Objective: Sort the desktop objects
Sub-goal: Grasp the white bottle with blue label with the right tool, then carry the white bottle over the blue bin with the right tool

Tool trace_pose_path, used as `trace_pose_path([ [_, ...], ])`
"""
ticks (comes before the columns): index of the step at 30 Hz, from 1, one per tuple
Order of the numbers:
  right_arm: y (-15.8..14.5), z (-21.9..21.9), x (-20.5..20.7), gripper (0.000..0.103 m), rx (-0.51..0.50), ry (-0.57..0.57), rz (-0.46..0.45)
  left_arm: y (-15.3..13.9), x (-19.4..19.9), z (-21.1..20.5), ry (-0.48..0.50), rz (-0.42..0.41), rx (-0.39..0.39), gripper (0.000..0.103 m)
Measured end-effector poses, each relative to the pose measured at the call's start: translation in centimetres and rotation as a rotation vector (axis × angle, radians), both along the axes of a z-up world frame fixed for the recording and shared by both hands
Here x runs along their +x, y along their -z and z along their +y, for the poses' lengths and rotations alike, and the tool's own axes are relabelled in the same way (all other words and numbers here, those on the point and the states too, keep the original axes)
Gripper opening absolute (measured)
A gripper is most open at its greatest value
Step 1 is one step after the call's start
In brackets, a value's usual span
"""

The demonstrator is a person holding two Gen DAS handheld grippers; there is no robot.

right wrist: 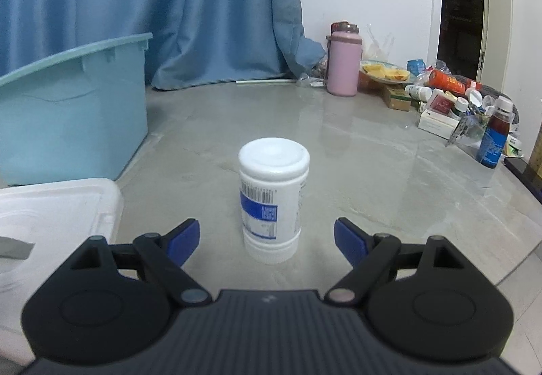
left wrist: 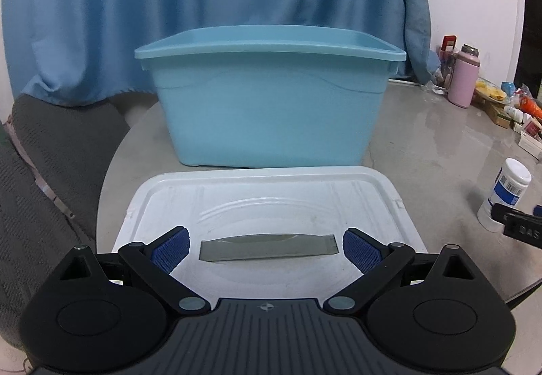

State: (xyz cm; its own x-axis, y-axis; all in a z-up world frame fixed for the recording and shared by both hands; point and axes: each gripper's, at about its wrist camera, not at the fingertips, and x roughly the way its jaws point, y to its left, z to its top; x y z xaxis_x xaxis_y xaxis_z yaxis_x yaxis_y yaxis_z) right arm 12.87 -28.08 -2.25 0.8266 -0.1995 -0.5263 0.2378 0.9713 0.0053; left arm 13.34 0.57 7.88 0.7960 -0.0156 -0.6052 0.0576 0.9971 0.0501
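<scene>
White bottle (right wrist: 273,199) upright on the grey table (right wrist: 372,172), centred just beyond the right gripper (right wrist: 266,241), jaws spread wide: approach step, grasp not yet made. Next: ease forward, pinch the body, carry left to the blue bin (right wrist: 73,104). Left gripper (left wrist: 265,255) spread over the white lid (left wrist: 271,192). Far right: pink flask (right wrist: 344,62), clutter well apart.

Likely home: blue curtain (right wrist: 169,2), pink flask (right wrist: 344,65), food plate (right wrist: 386,73), medicine clutter on table (right wrist: 372,151).
</scene>
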Motion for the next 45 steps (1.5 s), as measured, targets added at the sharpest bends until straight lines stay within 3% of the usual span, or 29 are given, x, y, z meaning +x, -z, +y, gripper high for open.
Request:
trace_pose_path([
  [9,1.0,-0.8,3.3,0.086,0.016,0.034,-0.003,-0.2,1.1,0.3,-0.005,0.004,0.010,0.099],
  [11,0.9,-0.7,3.9,0.047,0.021,0.018,0.038,-0.2,1.2,0.4,-0.010,0.000,0.008,0.099],
  [21,-1.5,0.7,1.5,0.047,0.008,-0.017,0.001,-1.5,0.5,1.1,-0.037,-0.037,-0.013,0.099],
  [38,-7.0,5.0,-7.5,0.047,0.052,-0.172,-0.014,-5.5,-6.6,3.1,-0.117,-0.098,-0.006,0.099],
  [45,-9.8,8.0,-7.8,0.047,0.058,-0.252,-0.031,-7.4,-8.1,4.8,-0.117,-0.106,0.026,0.099],
])
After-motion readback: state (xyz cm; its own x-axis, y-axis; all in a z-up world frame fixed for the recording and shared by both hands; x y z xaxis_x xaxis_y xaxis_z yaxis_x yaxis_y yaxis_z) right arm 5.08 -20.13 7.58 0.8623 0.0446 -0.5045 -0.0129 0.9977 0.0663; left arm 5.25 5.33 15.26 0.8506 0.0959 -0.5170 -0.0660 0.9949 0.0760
